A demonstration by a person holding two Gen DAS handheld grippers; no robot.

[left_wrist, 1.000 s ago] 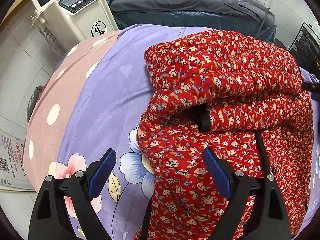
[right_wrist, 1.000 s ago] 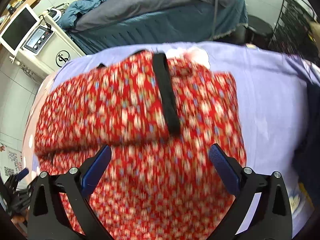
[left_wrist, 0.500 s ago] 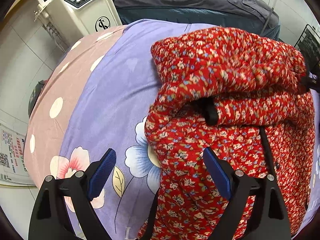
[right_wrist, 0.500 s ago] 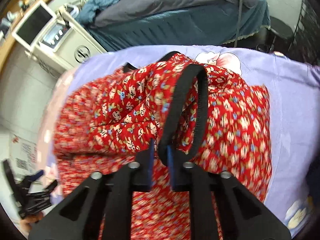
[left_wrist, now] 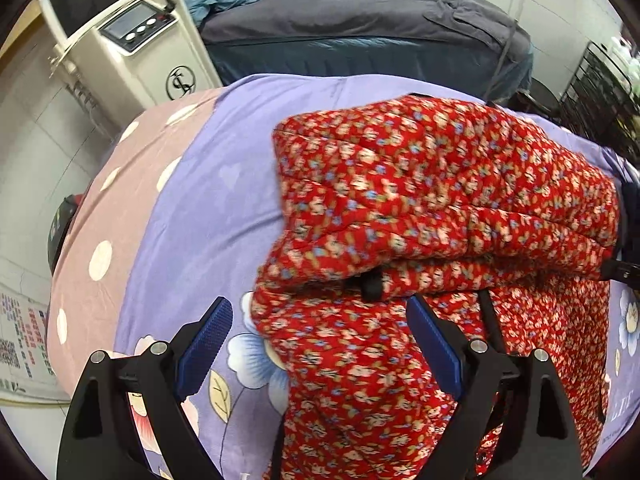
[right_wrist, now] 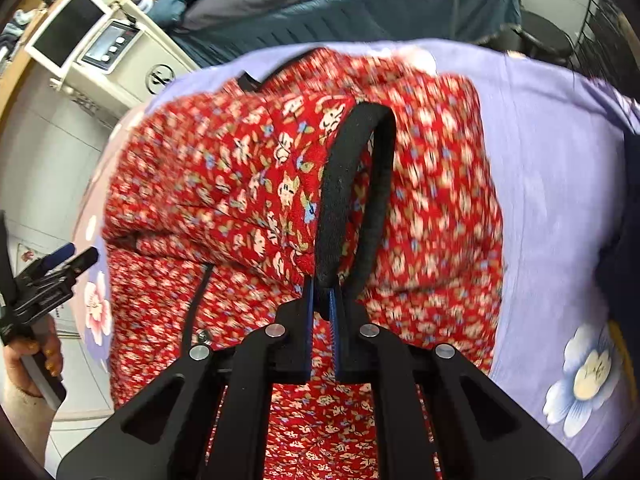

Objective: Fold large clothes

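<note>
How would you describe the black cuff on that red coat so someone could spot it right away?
Start at the lilac flowered bedspread and find the red floral padded coat heaped on it. On the coat's sleeve end, the black cuff arches up as a dark loop, pinched by the right gripper: the only plain band against busy print.

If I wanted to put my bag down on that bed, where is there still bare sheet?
Bare sheet shows left of the red floral quilted garment, across the purple floral bedsheet to its pink dotted border. Another bare patch lies right of the garment, short of a dark cloth at the edge. The middle is crowded: the garment fills it.
</note>
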